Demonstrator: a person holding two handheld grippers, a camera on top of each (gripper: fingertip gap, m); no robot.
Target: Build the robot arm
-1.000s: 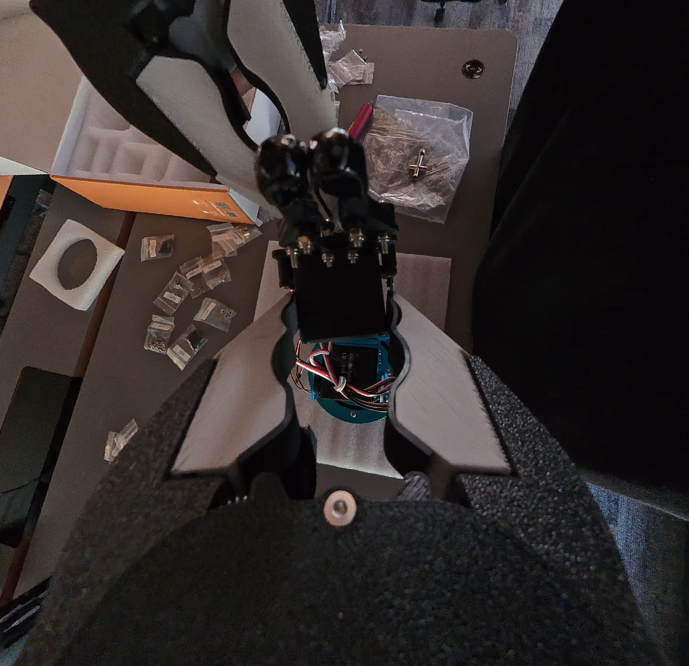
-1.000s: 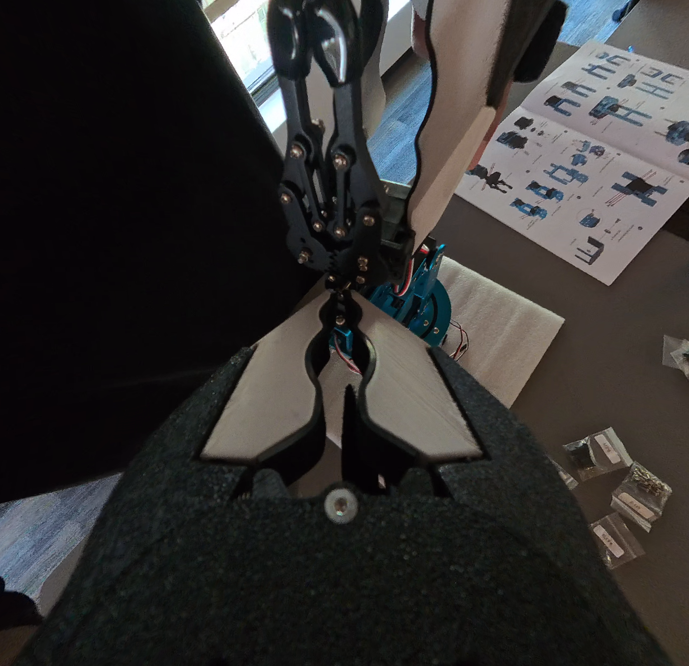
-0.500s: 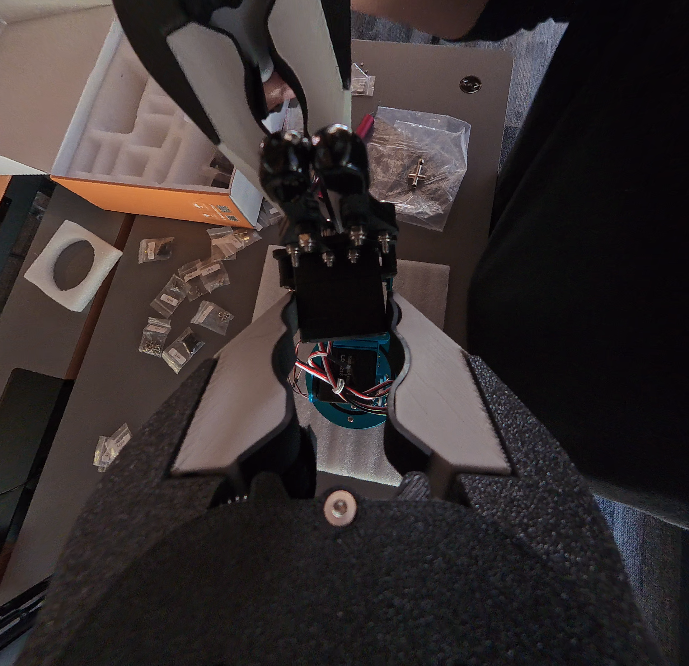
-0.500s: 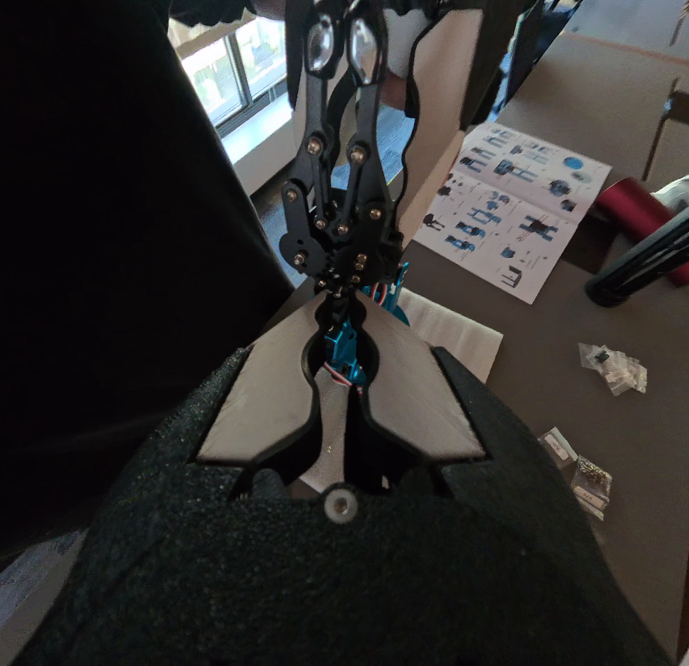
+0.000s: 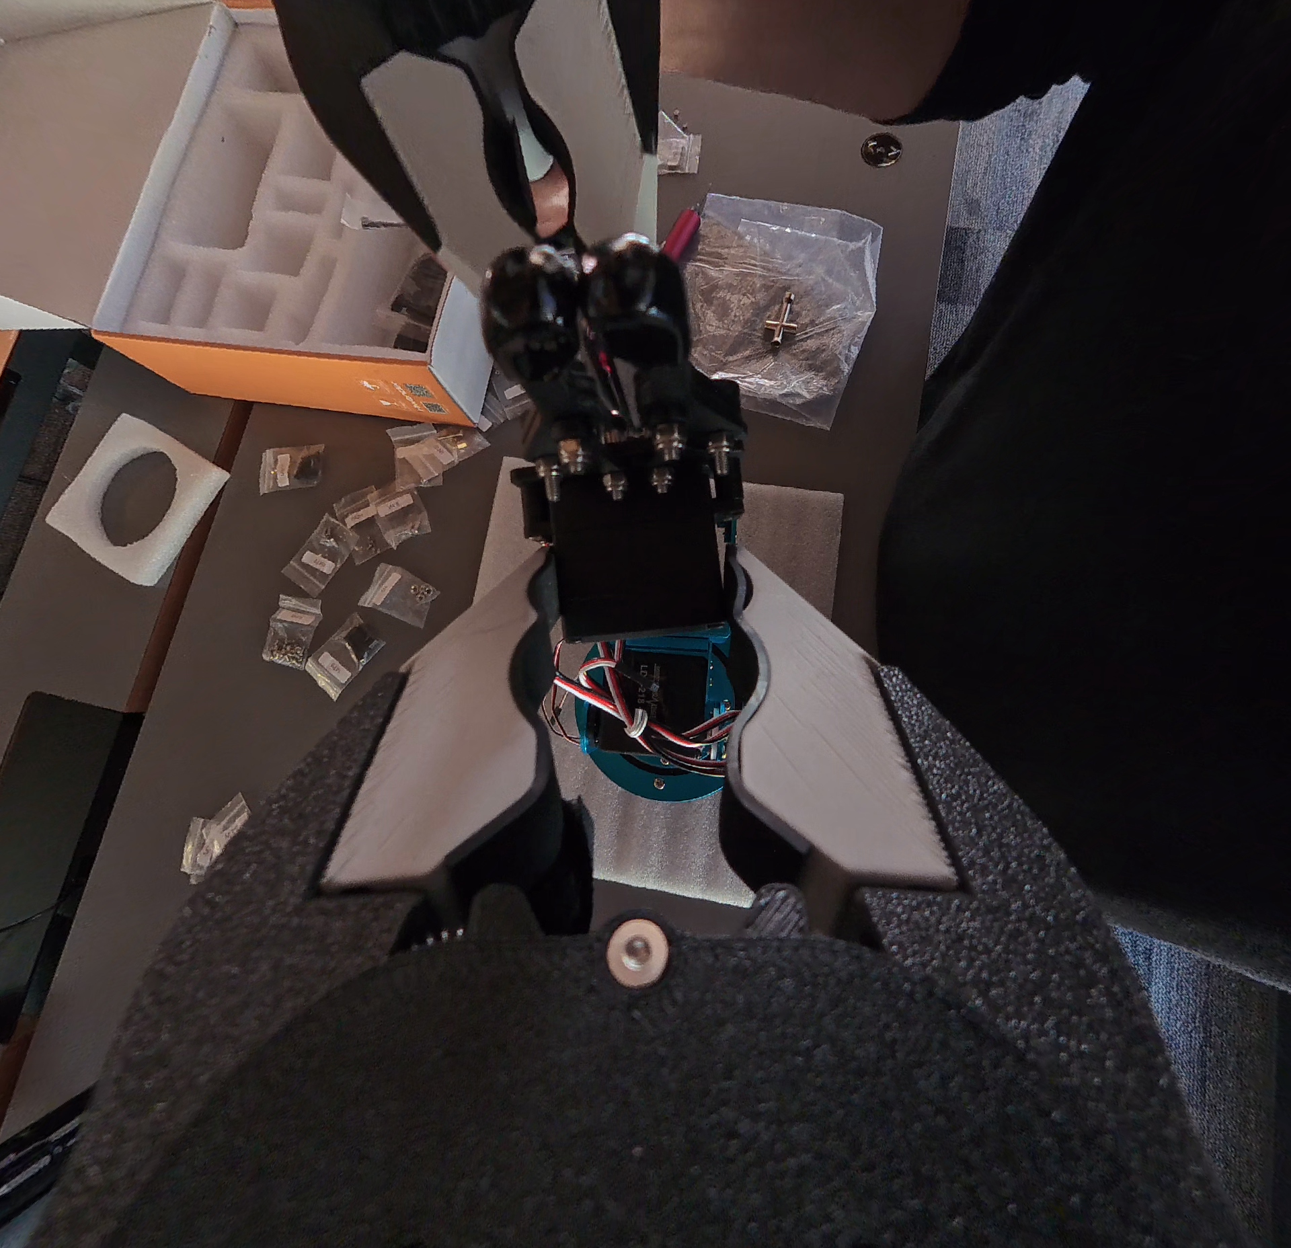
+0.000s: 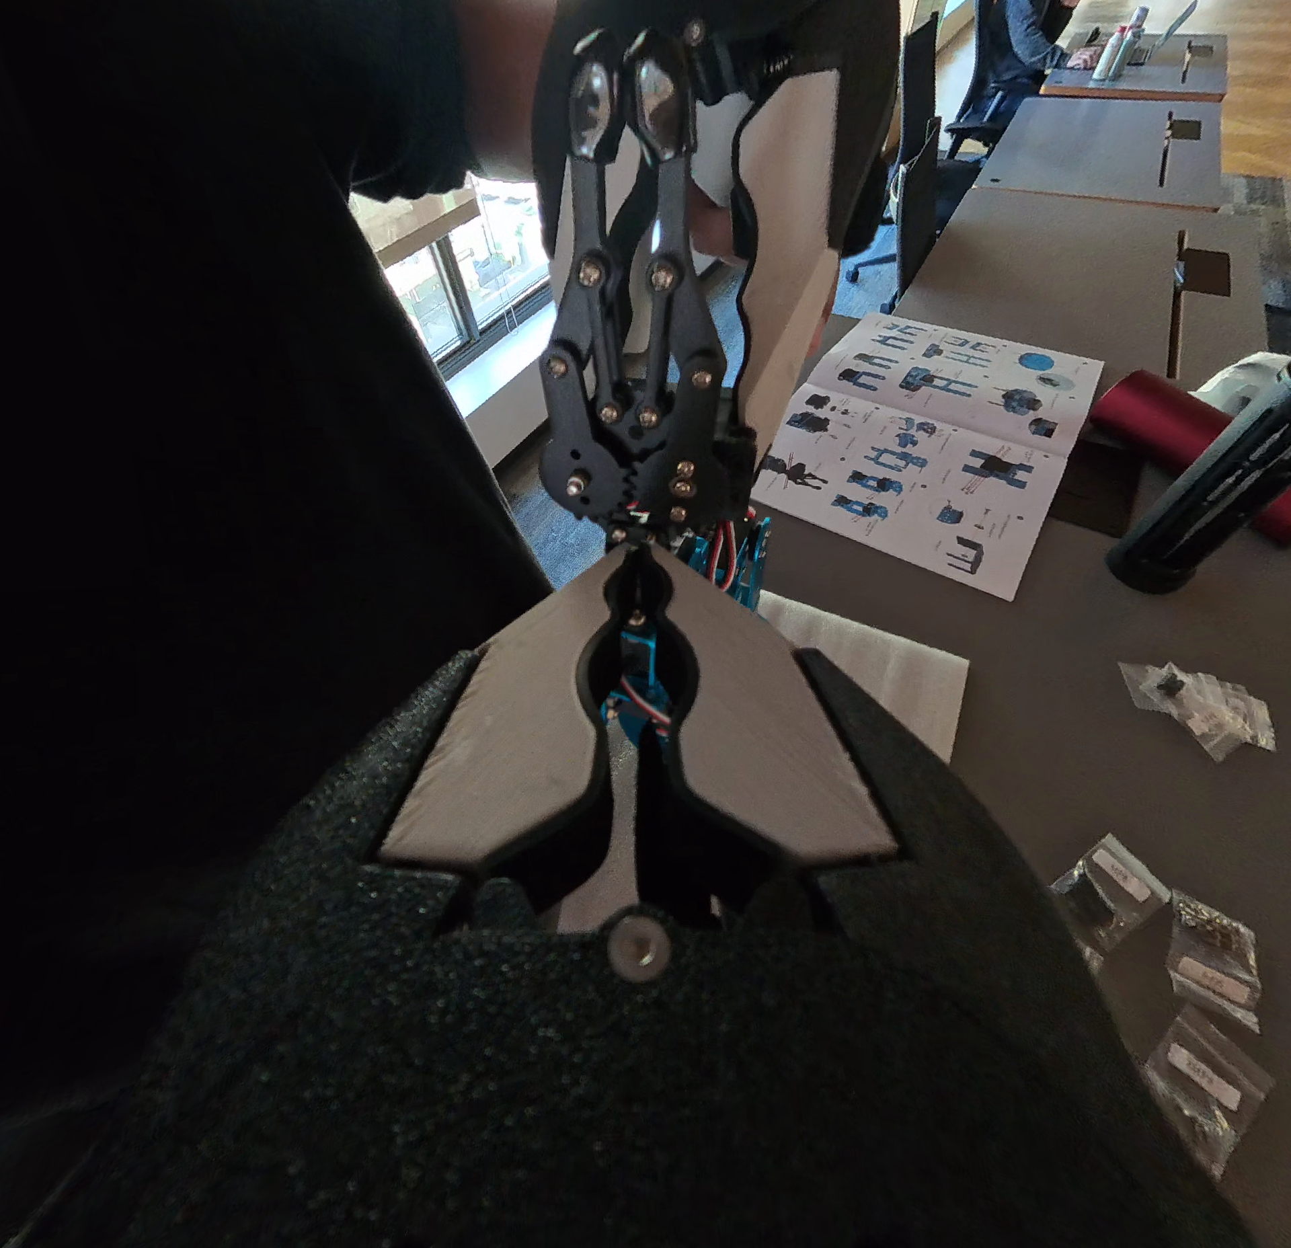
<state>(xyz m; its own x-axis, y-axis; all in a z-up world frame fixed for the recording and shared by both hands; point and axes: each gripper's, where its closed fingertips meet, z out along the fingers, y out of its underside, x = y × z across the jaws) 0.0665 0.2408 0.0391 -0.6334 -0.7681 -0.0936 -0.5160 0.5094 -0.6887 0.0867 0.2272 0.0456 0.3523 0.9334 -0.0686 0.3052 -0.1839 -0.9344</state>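
One view alone shows the booklet (image 6: 929,460).

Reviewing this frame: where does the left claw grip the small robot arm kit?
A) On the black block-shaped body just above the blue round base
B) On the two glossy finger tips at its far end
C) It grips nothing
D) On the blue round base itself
A: in the left wrist view the left claw closes on either side of the black block-shaped body, with the blue round base below and the glossy finger tips beyond.

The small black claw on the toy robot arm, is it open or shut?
Shut: the black claw has its two tips nearly touching, also seen end-on in the left wrist view.
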